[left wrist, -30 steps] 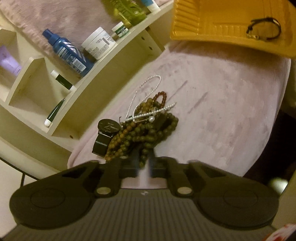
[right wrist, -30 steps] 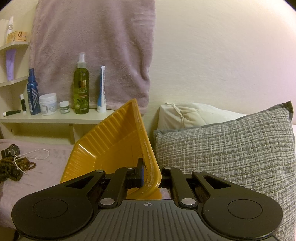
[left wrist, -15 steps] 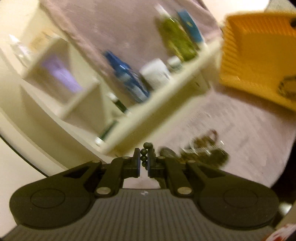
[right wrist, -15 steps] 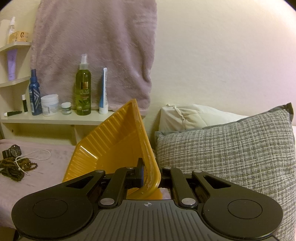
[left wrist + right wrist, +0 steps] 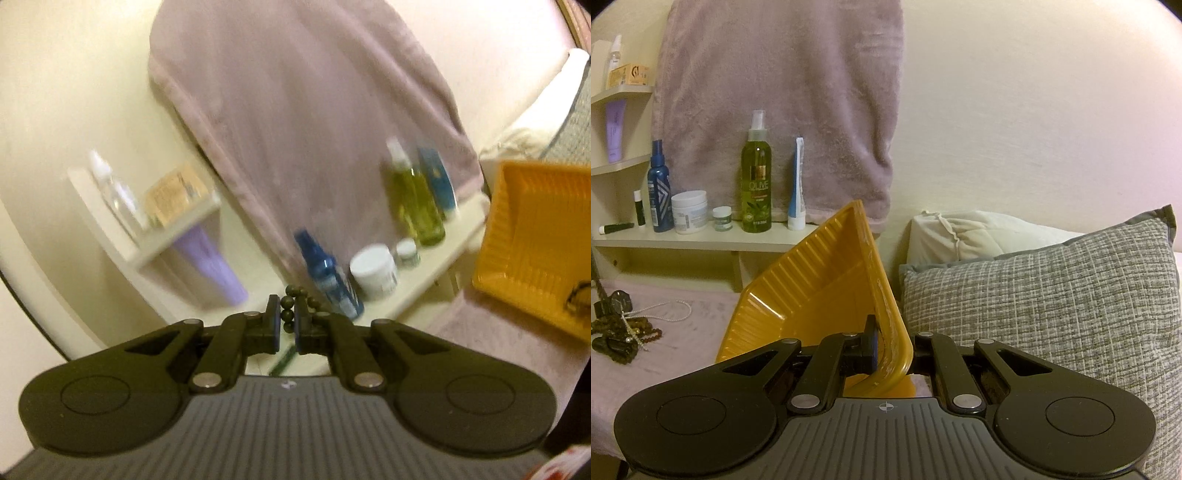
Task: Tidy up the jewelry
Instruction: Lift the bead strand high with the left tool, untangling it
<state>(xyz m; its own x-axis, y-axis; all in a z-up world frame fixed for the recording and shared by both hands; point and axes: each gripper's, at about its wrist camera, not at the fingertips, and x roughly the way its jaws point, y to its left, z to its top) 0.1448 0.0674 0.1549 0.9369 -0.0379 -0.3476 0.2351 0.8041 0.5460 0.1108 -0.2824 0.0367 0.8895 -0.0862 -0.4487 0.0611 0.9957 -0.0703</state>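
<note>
lifted bead strand (image 5: 287, 309); bracelet (image 5: 578, 295) in yellow tray (image 5: 524, 236).

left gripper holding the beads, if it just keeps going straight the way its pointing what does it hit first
Probably the blue spray bottle on the shelf, just beyond the left gripper and its bead strand. Blur leaves depth unclear.

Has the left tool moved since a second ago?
Yes. The left tool, shut on the green bead strand, has risen: the shelf it looked down on from above now sits level with its tips, and the jewelry pile has left its view.
</note>
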